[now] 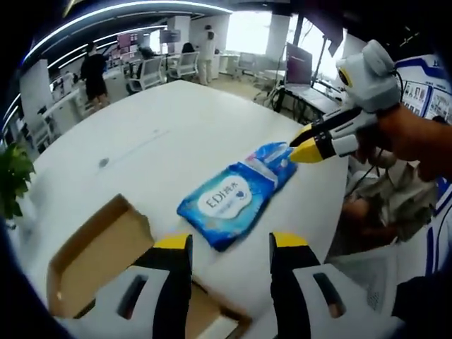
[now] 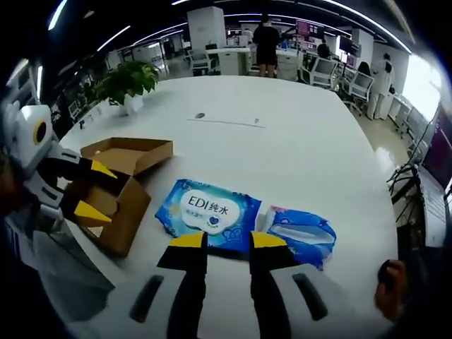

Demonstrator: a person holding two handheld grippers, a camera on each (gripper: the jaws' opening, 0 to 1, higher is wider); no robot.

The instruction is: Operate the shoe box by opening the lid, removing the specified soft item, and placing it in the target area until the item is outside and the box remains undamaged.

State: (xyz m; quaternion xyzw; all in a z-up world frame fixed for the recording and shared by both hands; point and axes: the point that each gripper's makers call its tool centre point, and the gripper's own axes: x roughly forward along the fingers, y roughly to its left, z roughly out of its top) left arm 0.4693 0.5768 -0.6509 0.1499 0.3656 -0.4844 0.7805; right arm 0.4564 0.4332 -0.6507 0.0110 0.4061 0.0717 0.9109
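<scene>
Left gripper view shows the blue wipes pack (image 1: 236, 199) lying on the white table (image 1: 162, 134) beside the open shoe box (image 1: 99, 258), left gripper (image 1: 232, 244) jaws apart and holding nothing, right gripper (image 1: 305, 147) jaws narrow at the pack's edge.

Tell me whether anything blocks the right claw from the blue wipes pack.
Nothing visible does. The blue wipes pack lies flat on the white table, outside the open cardboard box, and the right claw sits at its near edge.
</scene>
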